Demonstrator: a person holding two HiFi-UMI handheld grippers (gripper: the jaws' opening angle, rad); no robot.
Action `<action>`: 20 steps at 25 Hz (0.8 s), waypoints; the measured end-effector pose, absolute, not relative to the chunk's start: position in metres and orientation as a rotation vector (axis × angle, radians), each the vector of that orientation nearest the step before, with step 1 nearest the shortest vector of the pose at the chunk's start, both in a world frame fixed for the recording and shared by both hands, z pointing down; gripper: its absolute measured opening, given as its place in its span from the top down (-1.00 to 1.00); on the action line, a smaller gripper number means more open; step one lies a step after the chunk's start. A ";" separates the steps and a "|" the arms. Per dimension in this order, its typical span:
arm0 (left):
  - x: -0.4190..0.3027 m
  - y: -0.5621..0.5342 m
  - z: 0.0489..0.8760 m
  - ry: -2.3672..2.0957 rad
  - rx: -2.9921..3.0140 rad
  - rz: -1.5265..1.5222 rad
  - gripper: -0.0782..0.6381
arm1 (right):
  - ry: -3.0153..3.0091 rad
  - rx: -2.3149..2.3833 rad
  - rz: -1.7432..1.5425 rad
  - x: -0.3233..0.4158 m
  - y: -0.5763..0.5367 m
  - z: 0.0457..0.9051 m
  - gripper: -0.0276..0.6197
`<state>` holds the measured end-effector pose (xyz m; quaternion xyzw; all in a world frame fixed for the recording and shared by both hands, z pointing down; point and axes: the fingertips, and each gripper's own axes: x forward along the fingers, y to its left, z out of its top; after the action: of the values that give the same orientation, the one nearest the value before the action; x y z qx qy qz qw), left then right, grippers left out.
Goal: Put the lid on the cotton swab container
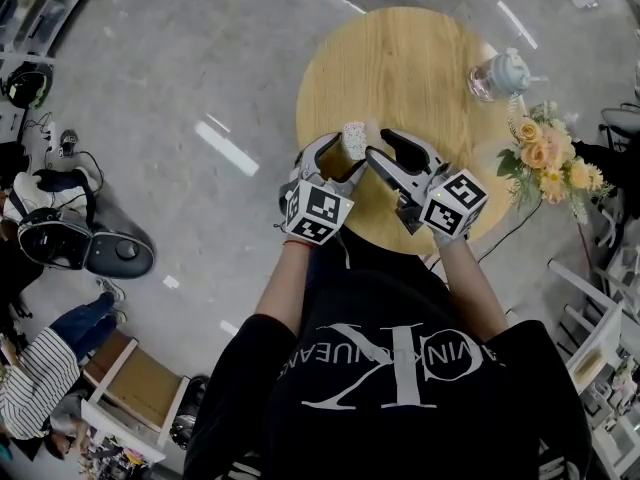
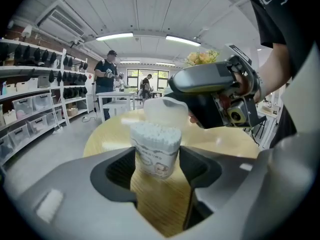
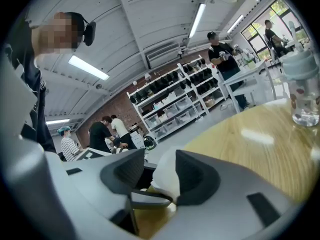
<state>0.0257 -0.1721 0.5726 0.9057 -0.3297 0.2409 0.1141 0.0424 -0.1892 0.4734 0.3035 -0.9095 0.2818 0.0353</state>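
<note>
Head view: the left hand-held gripper (image 1: 343, 156) and right hand-held gripper (image 1: 383, 154) meet over the surface (image 1: 400, 58). Left gripper view: its jaws pinch the cotton swab container (image 2: 155, 149) open end up, steadying it for the lid (image 2: 165, 111) just ahead. Right gripper view: its jaws pinch the lid by one edge, presumably leaving its rim free.

The table (image 1: 400, 78) is round, with a light wooden top whose grain shows clearly, and it stands on a grey, shiny floor (image 1: 200, 68). Most of the top is bare. Near its far right edge stands a small clear jar (image 1: 497, 74) with a pale lid, upright. Near the edge closest to the person is the cotton swab container (image 1: 354, 136), upright and full of white swabs; I cannot tell if its bottom touches the wood. A bunch of flowers (image 1: 548, 156) is at the right edge, maybe beside the table.
</note>
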 end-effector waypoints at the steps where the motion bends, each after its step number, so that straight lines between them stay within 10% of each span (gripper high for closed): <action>1: 0.026 -0.172 0.573 -0.968 2.651 0.706 -0.01 | -2.799 0.925 0.868 0.042 -0.189 0.473 0.31; 20: 0.026 -0.170 0.574 -1.006 2.611 0.712 0.03 | -2.765 0.808 0.902 0.012 -0.187 0.485 0.47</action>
<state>0.0260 -0.1704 0.5740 0.8971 -0.3455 0.2445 0.1269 0.0125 -0.1870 0.4850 0.2671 -0.9143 0.2982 0.0617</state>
